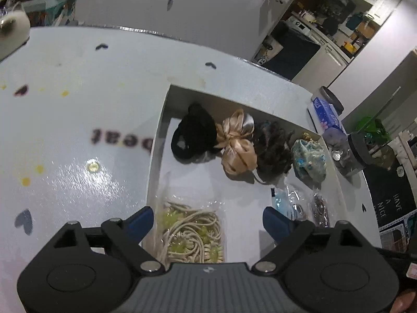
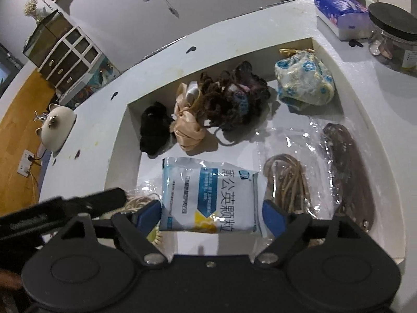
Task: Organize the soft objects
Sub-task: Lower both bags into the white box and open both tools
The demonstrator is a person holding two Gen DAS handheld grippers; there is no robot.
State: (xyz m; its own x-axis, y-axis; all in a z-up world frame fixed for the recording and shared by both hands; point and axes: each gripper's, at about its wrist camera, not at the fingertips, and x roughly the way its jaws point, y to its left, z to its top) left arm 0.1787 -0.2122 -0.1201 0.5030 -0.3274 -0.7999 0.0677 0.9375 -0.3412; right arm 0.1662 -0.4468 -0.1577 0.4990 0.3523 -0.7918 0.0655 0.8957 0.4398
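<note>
A white recessed tray [image 1: 156, 140] [image 2: 122, 133] holds soft items: a black scrunchie [image 1: 194, 133] [image 2: 153, 130], a beige satin scrunchie [image 1: 235, 143] [image 2: 186, 120], a dark curly hairpiece [image 1: 273, 148] [image 2: 232, 99] and a floral pouch [image 1: 310, 156] [image 2: 303, 80]. My left gripper [image 1: 208, 220] is open above a clear bag of cream hair ties [image 1: 194, 234]. My right gripper [image 2: 211, 214] holds a blue-white sachet [image 2: 208, 195] between its wide-set fingers, low over the tray. Clear bags of brown hair ties [image 2: 286, 182] and a dark strip [image 2: 344, 161] lie to the right.
A tissue pack [image 1: 327, 116] [image 2: 341, 13] and a black-lidded jar of coins [image 1: 349, 154] [image 2: 393, 36] stand at the tray's far right. A white ceramic pig [image 2: 58, 127] sits on the table to the left. The left gripper's body [image 2: 65, 206] reaches into the right wrist view.
</note>
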